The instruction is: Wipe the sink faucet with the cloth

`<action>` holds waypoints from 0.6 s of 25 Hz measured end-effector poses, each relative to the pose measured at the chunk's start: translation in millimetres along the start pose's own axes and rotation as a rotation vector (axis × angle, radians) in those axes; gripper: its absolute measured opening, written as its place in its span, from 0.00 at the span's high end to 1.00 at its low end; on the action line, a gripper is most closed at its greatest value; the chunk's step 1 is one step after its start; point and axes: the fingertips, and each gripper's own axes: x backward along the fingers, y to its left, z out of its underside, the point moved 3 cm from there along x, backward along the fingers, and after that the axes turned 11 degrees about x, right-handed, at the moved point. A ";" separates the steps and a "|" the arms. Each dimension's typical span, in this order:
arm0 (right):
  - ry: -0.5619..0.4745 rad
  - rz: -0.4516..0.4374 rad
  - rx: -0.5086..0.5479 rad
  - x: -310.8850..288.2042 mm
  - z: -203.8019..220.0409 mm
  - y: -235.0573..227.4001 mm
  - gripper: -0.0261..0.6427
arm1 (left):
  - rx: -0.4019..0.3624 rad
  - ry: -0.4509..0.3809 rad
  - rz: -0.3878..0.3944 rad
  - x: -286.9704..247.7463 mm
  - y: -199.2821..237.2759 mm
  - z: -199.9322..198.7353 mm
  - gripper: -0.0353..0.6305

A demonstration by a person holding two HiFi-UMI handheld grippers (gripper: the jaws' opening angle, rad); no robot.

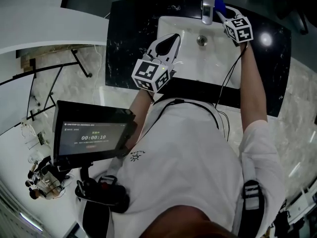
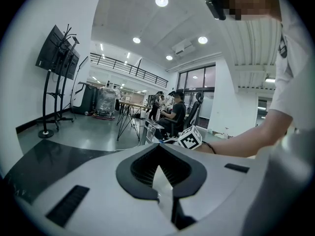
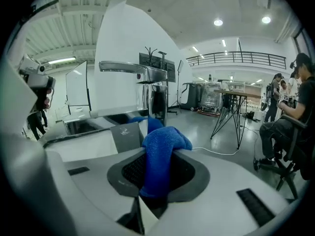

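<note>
**Cloth in the right claw, close by the faucet**

My right claw [image 1: 224,13] is at the back of the white sink [image 1: 218,66], just to the right of the chrome faucet [image 1: 208,4]. Its jaws pinch the blue cloth [image 1: 219,5]. In the right gripper view the cloth [image 3: 160,154] stands between the dark pads of the right claw [image 3: 158,181]. It bunches into a soft lump above them and hangs down into the gap. The faucet [image 3: 135,67] rises right behind the cloth, with its flat spout reaching out to the left of that view. From here I cannot tell whether the cloth touches the metal or sits just shy of it.

My left claw [image 1: 173,37] is over the front left part of the basin, pointing towards the drain [image 1: 201,40] and well apart from the faucet. Its jaws are pressed together with nothing between them. The left gripper view shows the left claw [image 2: 158,154] with its pads meeting at the tip, and past them the marker cube [image 2: 189,137] of my other gripper.

The sink is set in a black counter [image 1: 129,38]. At lower left of the head view a dark screen [image 1: 94,133] shows a running timer.
</note>
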 end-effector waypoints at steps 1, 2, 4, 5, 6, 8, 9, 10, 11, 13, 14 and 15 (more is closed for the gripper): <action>-0.010 -0.003 -0.004 1.3 -2.7 -1.2 0.83 | 0.001 -0.001 -0.001 -0.3 0.3 -0.6 0.94; -0.023 -0.005 -0.009 3.5 -5.4 -2.5 0.83 | 0.002 -0.002 -0.001 -0.3 0.4 -0.9 0.94; -0.062 -0.011 -0.032 9.8 -12.2 -5.1 0.83 | 0.003 0.000 -0.001 0.1 0.2 -0.4 0.94; -0.089 -0.014 -0.047 13.3 -17.9 -7.3 0.83 | 0.001 0.000 0.001 -0.3 0.0 -0.6 0.94; -0.119 -0.016 -0.058 17.1 -25.5 -10.1 0.83 | -0.001 -0.001 0.005 -1.1 -0.3 -1.6 0.94; -0.177 -0.016 -0.065 25.8 -43.5 -15.4 0.83 | -0.004 -0.006 0.013 -2.8 -1.6 -3.9 0.94; -0.205 -0.016 -0.067 30.4 -52.9 -17.8 0.83 | -0.004 -0.007 0.016 -3.3 -2.2 -4.8 0.94; -0.233 -0.016 -0.069 35.1 -62.2 -20.1 0.83 | -0.004 -0.008 0.018 -3.9 -2.8 -5.3 0.94; -0.261 -0.015 -0.074 39.8 -71.2 -22.6 0.83 | -0.004 -0.007 0.020 -4.7 -3.6 -5.3 0.94; -0.308 -0.014 -0.078 48.5 -86.9 -26.7 0.83 | -0.003 -0.003 0.025 -6.6 -6.1 -4.1 0.94; -0.324 -0.014 -0.072 51.6 -93.9 -28.1 0.83 | -0.003 -0.002 0.027 -7.5 -7.3 -3.6 0.94; -0.335 -0.015 -0.062 53.7 -100.5 -29.0 0.83 | -0.002 -0.002 0.029 -8.3 -8.2 -3.5 0.94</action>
